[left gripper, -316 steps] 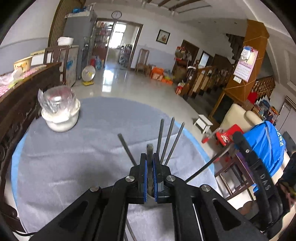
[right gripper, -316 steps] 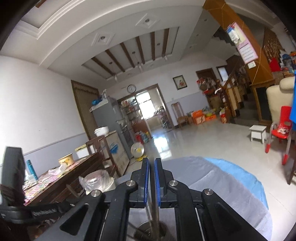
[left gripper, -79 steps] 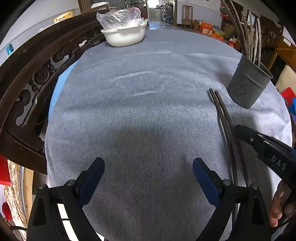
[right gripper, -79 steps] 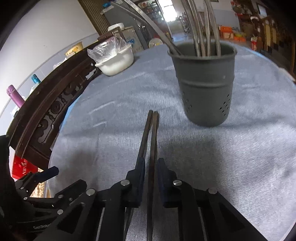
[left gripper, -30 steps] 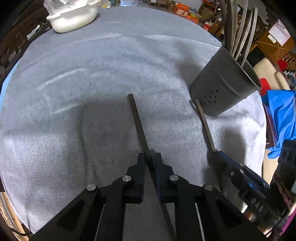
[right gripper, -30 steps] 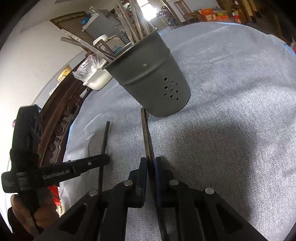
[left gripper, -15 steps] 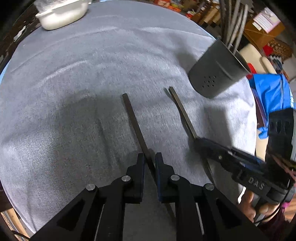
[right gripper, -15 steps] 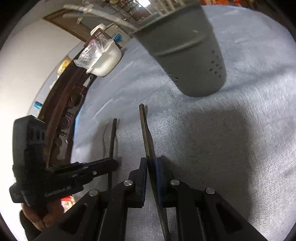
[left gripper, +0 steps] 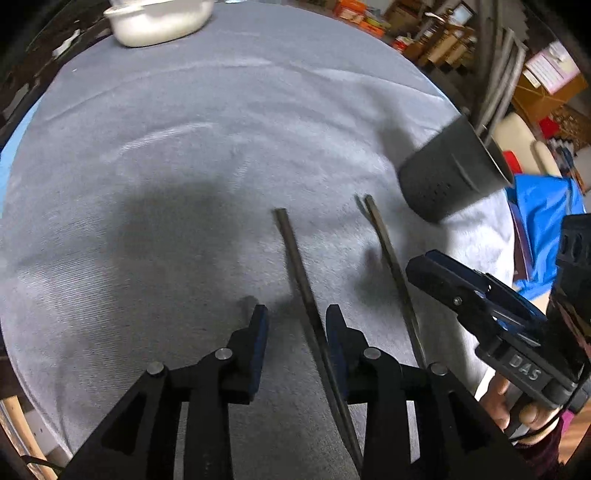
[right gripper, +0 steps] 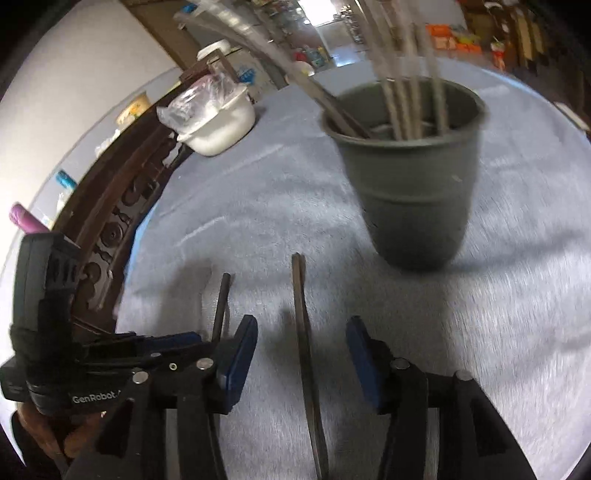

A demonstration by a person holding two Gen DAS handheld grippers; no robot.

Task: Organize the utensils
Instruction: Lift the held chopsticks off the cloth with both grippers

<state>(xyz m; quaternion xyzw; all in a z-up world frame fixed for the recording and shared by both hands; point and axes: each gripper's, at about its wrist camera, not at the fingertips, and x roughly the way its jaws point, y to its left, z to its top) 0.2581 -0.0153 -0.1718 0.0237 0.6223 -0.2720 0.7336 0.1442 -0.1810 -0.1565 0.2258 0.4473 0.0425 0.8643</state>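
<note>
Chopsticks, two dark ones, flat on the grey-clothed surface [left gripper: 184, 147], side by side but apart. Left wrist view: left chopstick [left gripper: 295, 254] running between the left gripper [left gripper: 297, 325] fingers, which sit apart, gripping nothing, right pad just beside the stick. Right chopstick [left gripper: 388, 251] further right, under the right gripper [left gripper: 436, 273]. Dark holder cup [left gripper: 450, 177] near the surface's right edge, white bowl [left gripper: 159, 22] at the far rim. Loads of bare cloth out left.

Right wrist view: shows inside the cup [right gripper: 410, 192], a bunch of utensils standing in there, blurry. Right chopstick [right gripper: 303, 332] lying between the right gripper [right gripper: 303, 343] fingers, spread wide, not touching it. Left chopstick [right gripper: 221, 306] beside it, left gripper [right gripper: 192, 343] over its near end. Bowl [right gripper: 218, 125] by the carved wooden rail at left.

Half a second back, both pairs of fingers clamped on their sticks; now both let go.
</note>
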